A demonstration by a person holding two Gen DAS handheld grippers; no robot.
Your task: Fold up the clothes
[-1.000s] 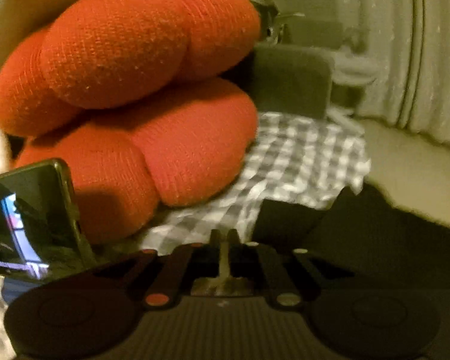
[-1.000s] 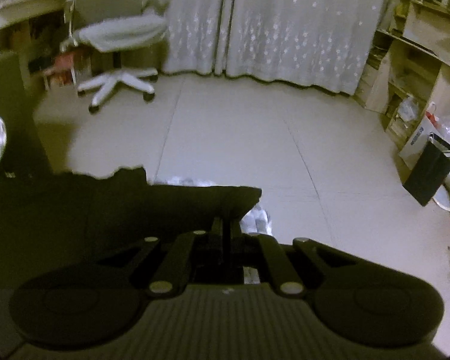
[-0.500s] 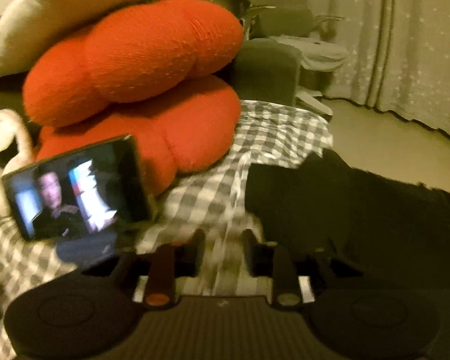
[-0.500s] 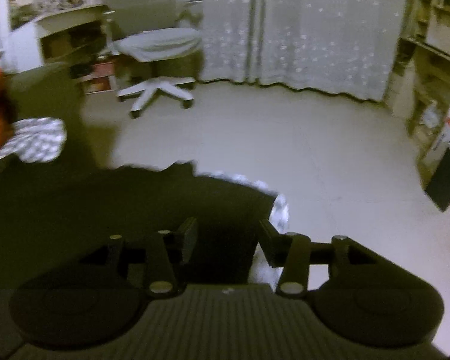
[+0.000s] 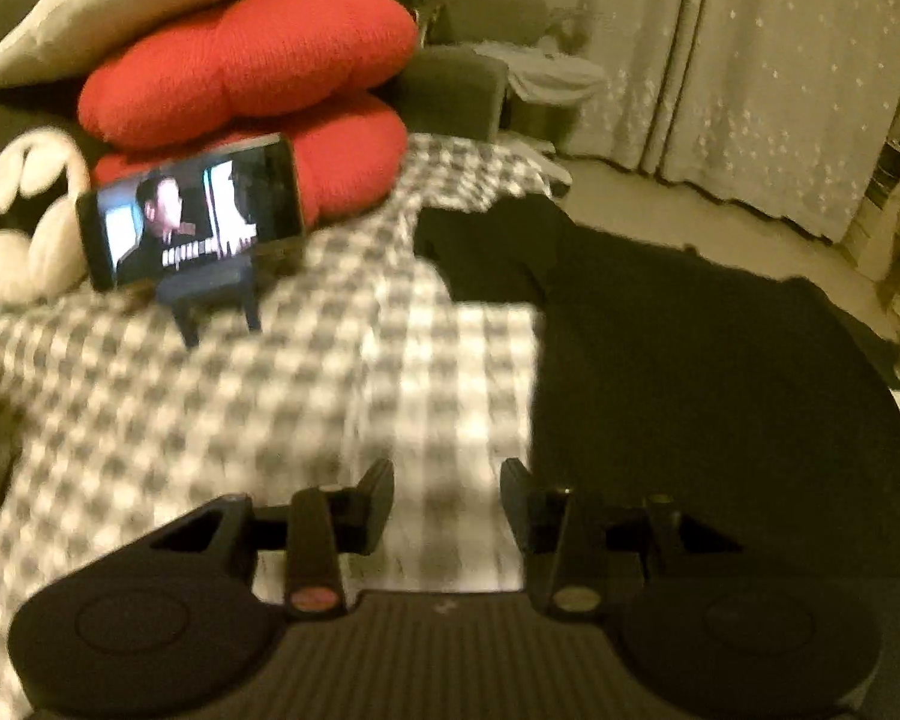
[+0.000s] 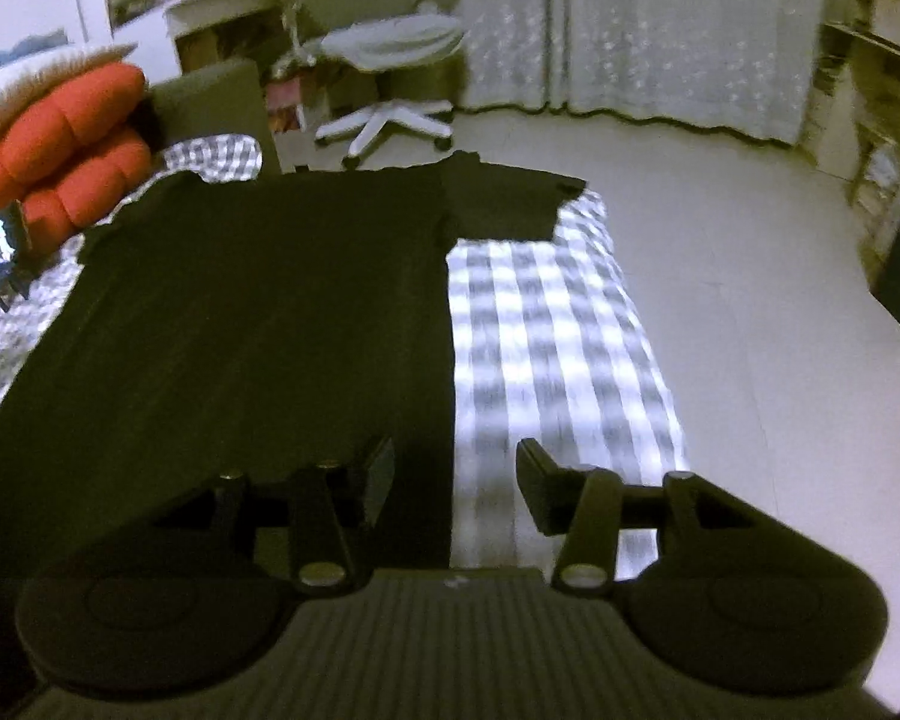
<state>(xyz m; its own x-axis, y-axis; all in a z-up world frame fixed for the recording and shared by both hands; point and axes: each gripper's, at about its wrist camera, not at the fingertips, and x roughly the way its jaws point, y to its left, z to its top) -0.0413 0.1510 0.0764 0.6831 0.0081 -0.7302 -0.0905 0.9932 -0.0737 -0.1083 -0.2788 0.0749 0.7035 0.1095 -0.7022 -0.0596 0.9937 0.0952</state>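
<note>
Black shirt flat on checked sheet, claws empty

The left claw is matte black: two blocky fingers on jointed links, round discs at either side, a ribbed body, one red rivet and one brass. The right claw matches it, with pale silvery rivets.

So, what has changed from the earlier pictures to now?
Both grippers let go of the black shirt and pulled back: the left gripper is opening with nothing between its fingers, and the right gripper is open and empty. The shirt now lies flat on the checked cover. The red cushions and phone stayed.
</note>
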